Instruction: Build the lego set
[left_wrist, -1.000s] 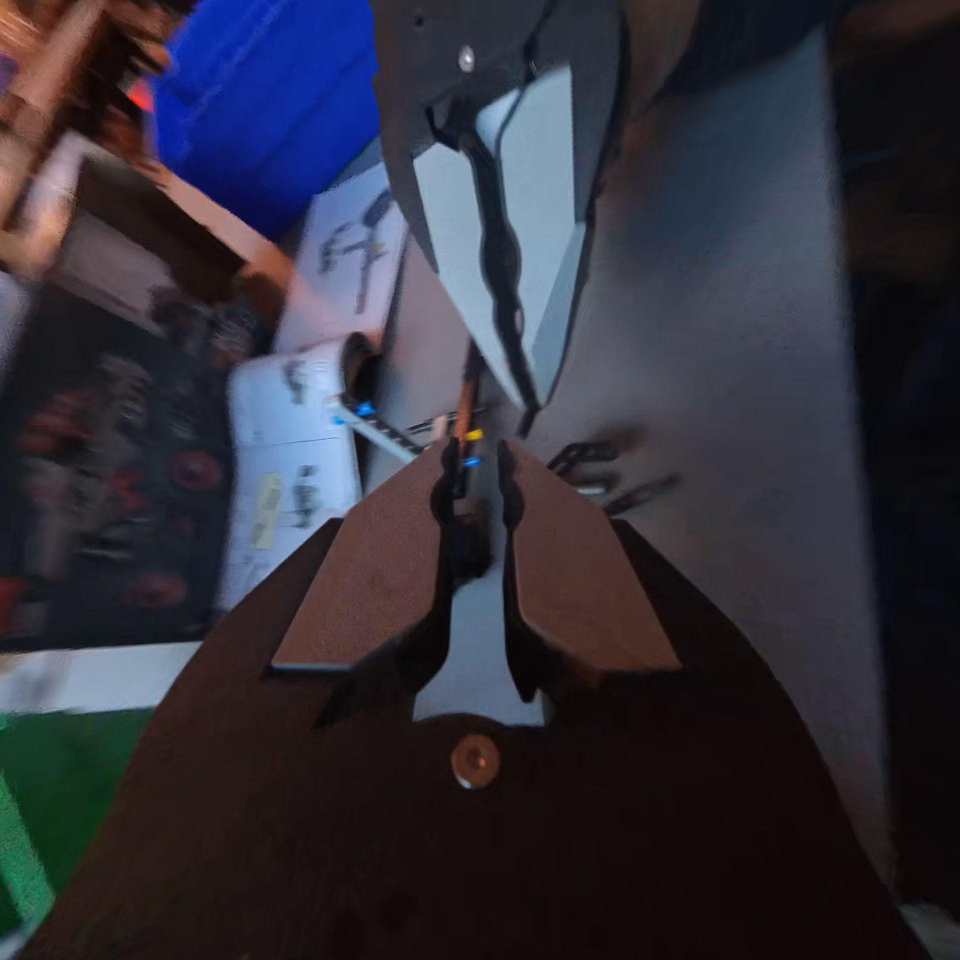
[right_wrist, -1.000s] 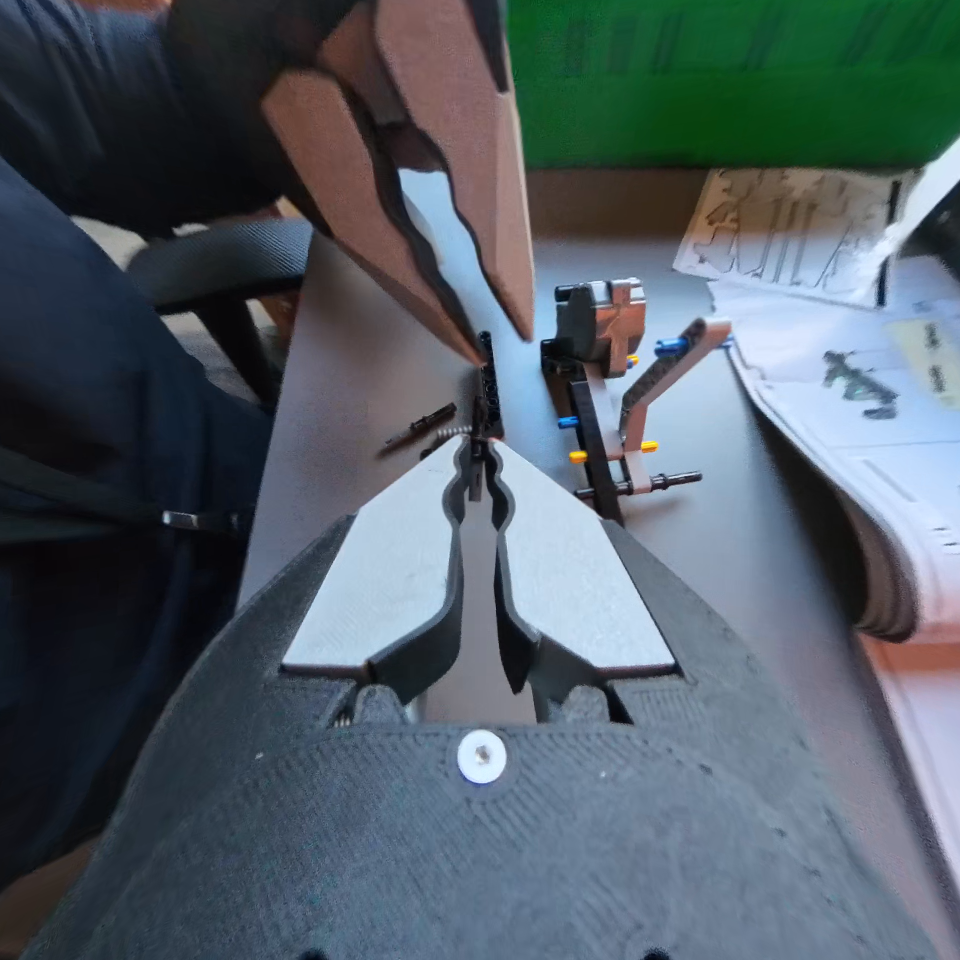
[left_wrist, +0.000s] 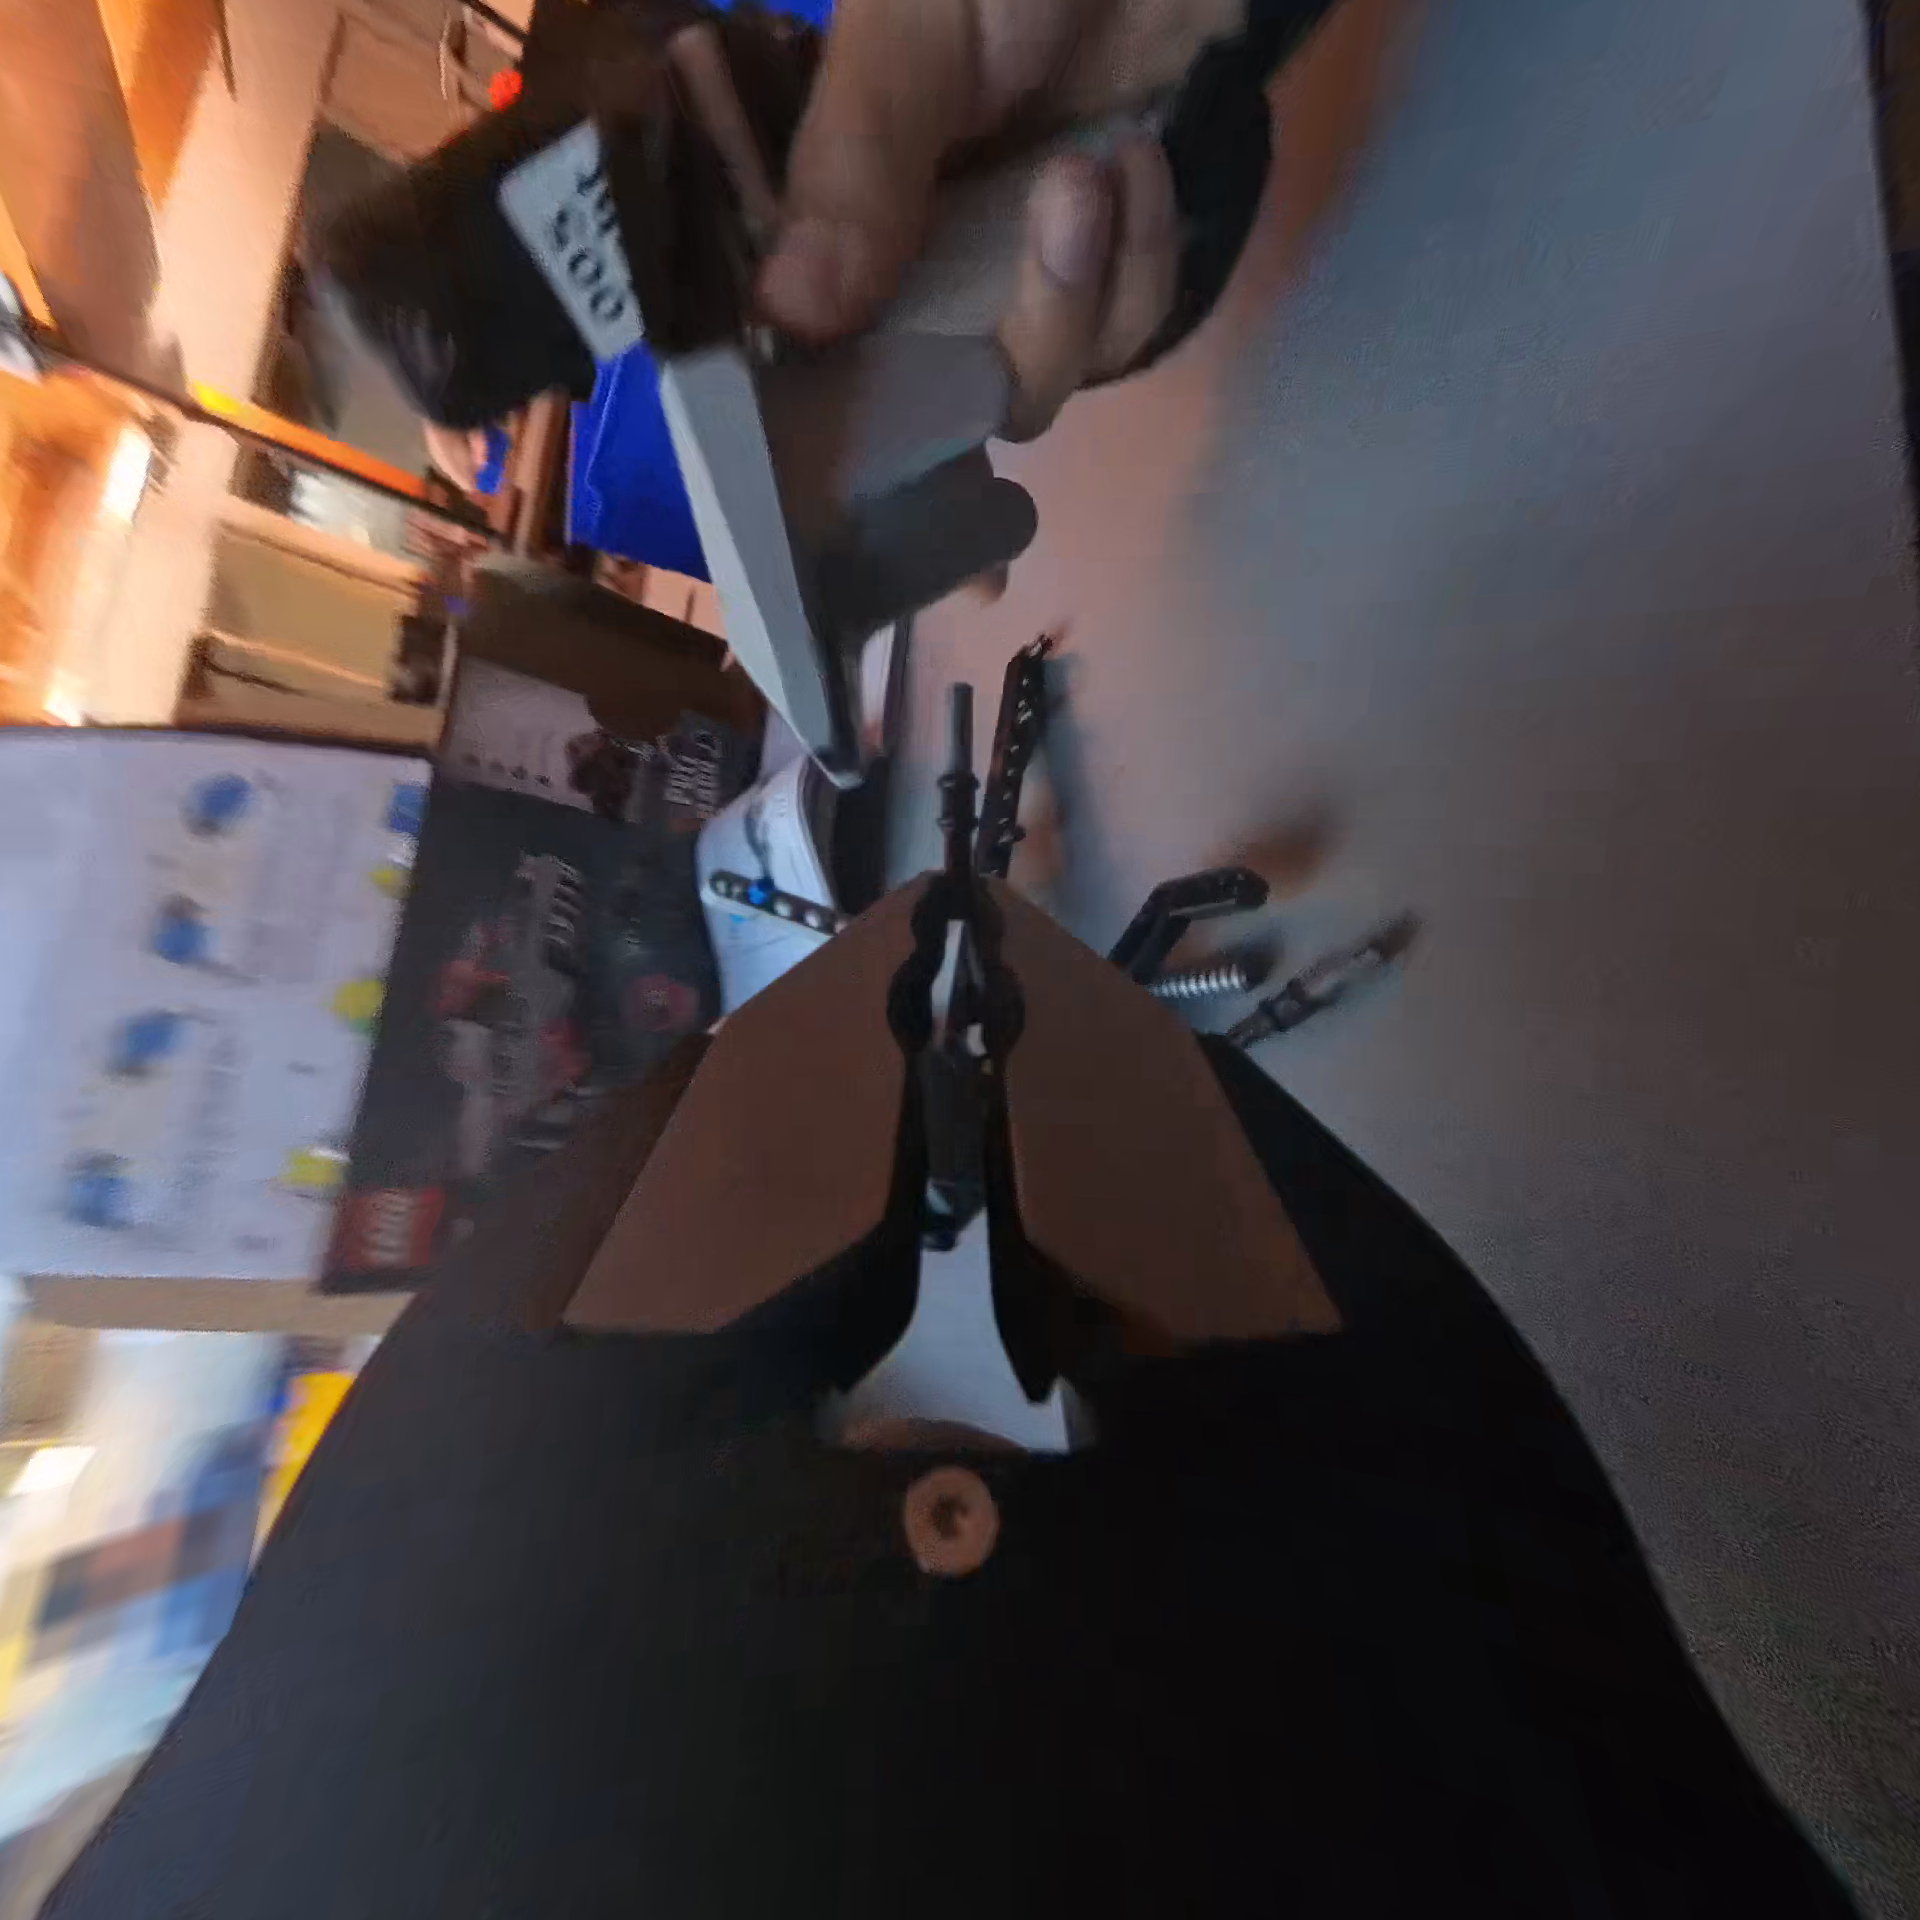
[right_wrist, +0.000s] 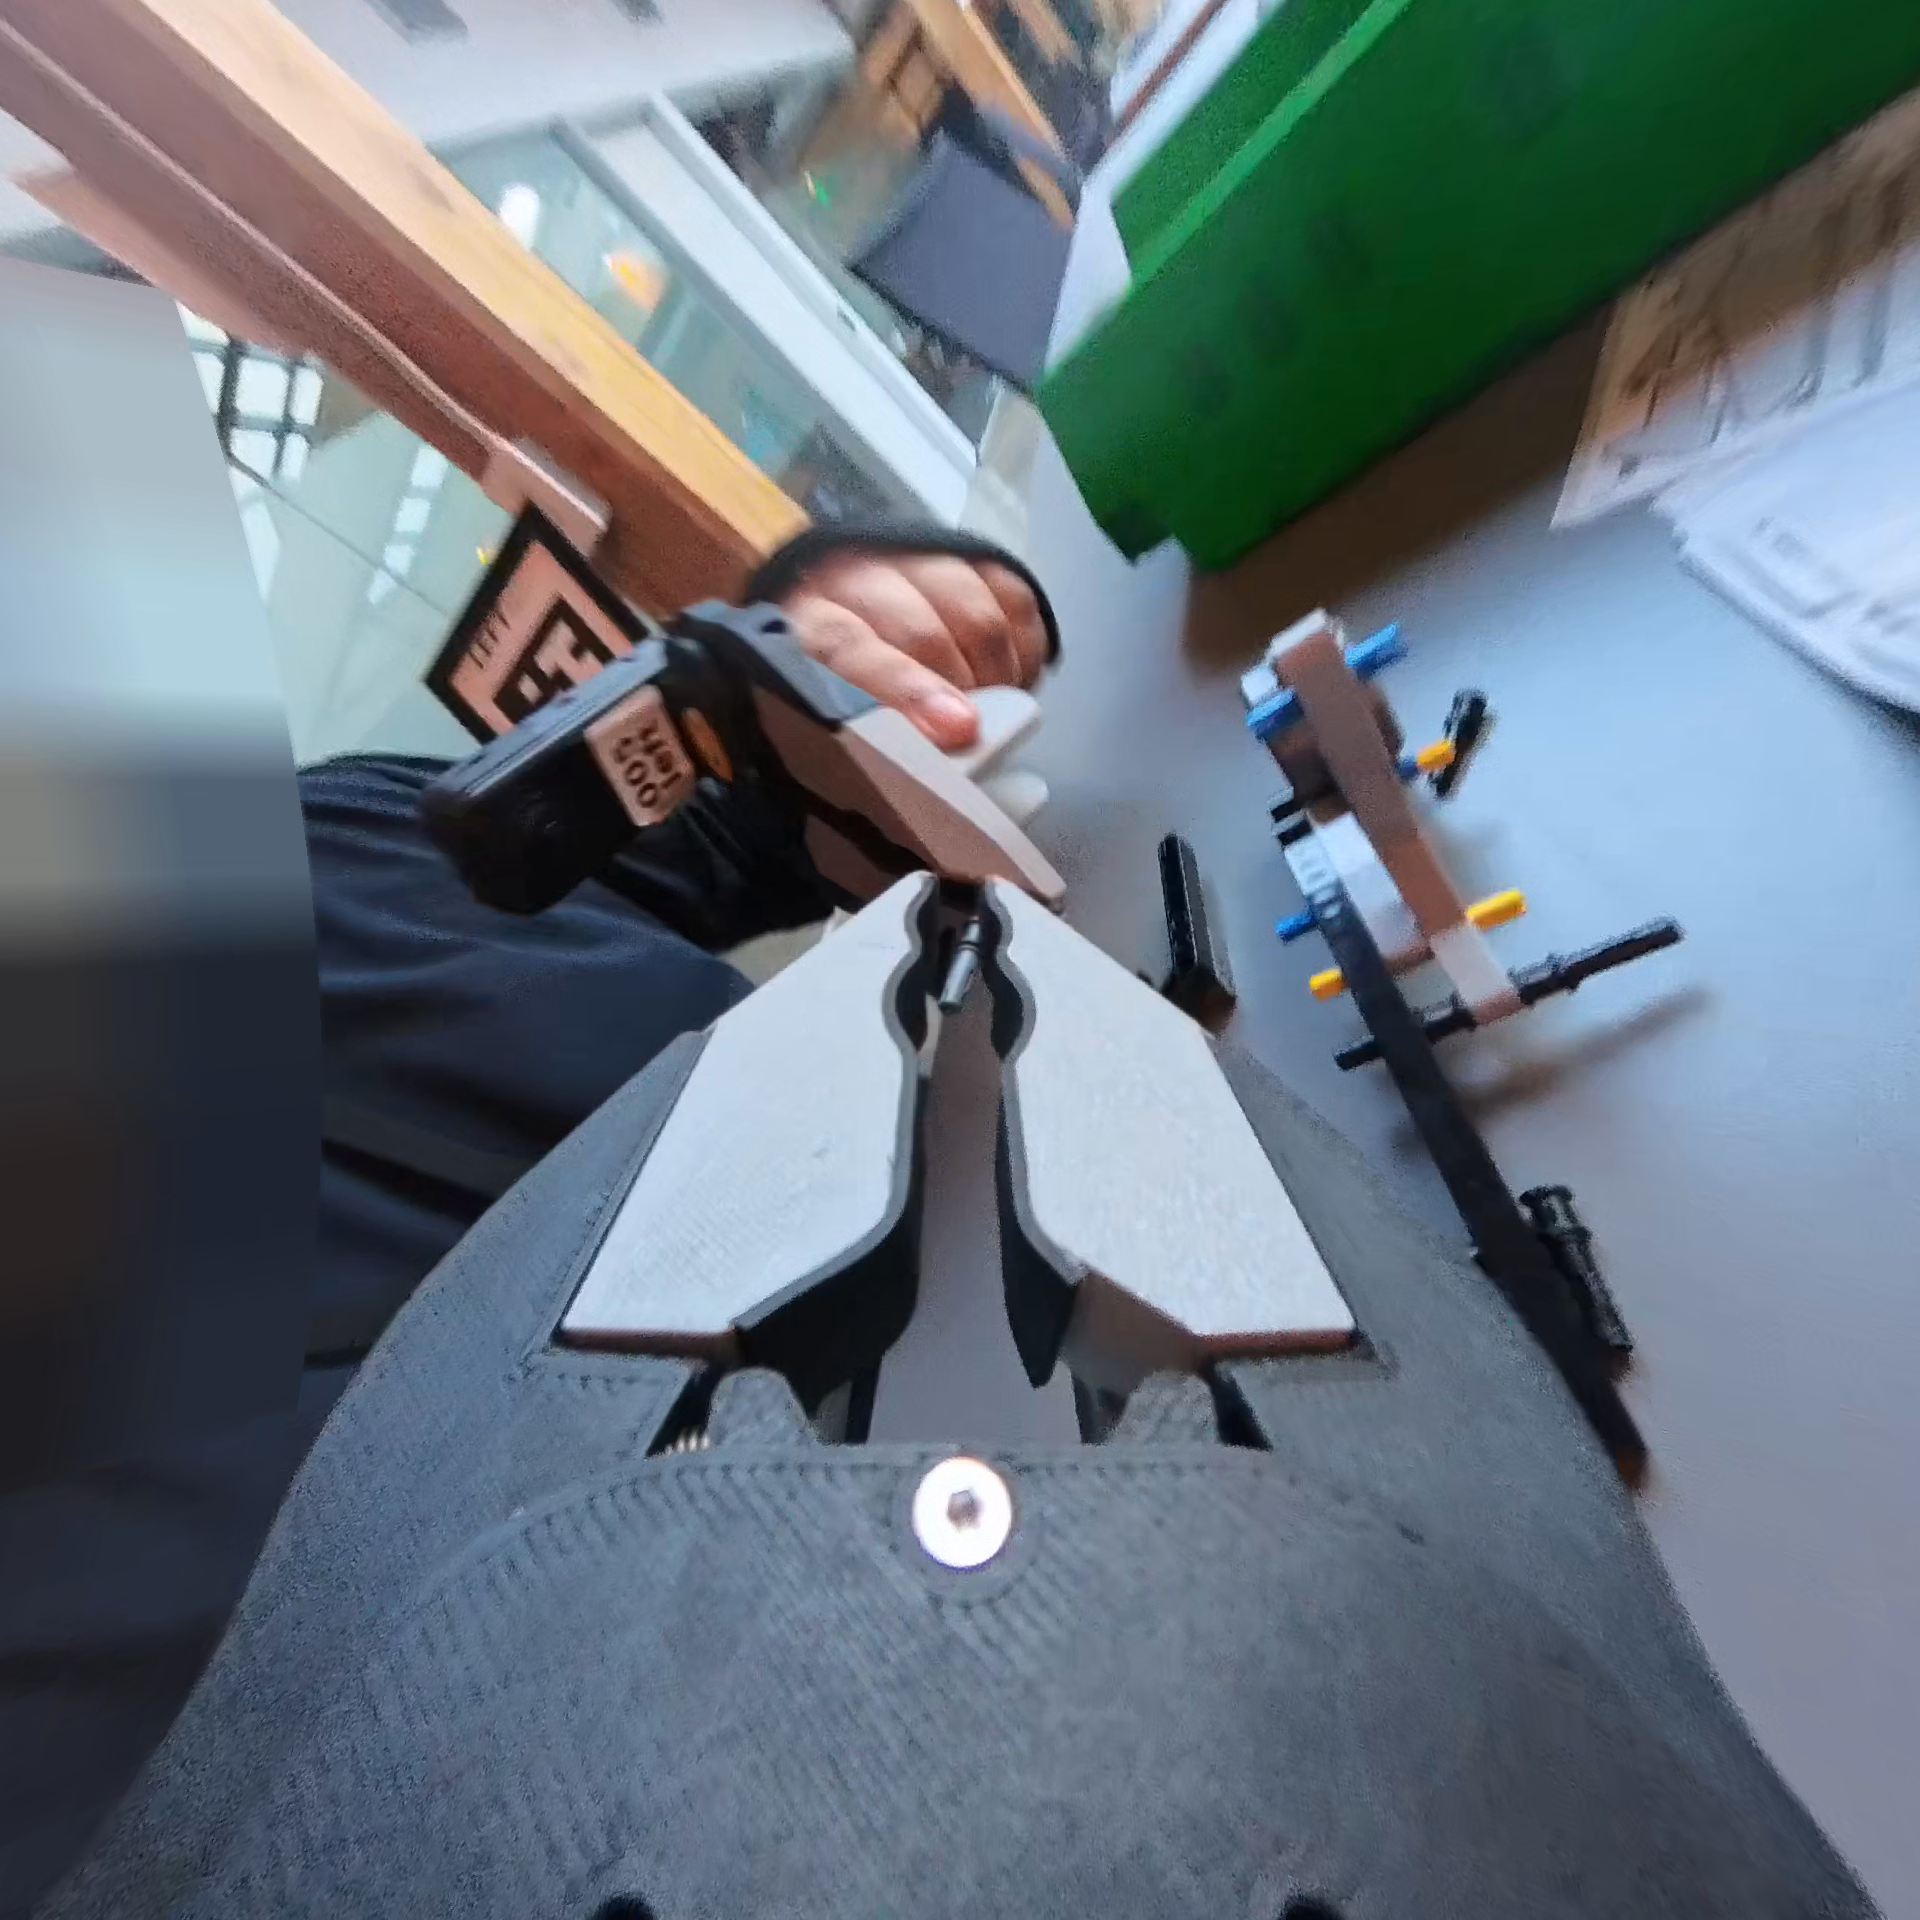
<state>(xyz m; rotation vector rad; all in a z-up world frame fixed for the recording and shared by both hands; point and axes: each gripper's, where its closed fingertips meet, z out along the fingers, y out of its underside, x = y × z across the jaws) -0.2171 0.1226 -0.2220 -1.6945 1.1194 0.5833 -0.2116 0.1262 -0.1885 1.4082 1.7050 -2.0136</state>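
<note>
Our left gripper (left_wrist: 954, 914) pinches a black axle (left_wrist: 958, 790); right gripper (right_wrist: 961, 914) stands narrowly parted; the frame (right_wrist: 1382, 894) beside it remains partly built.

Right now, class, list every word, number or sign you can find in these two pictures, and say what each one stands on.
Tag on the right gripper: short printed code, not copied here.
Tag on the left gripper: likewise.
Square marker: black pattern, no words.
Dark box: logo and lettering, blurred.
Sheet and booklet: too blurred to read.
</note>
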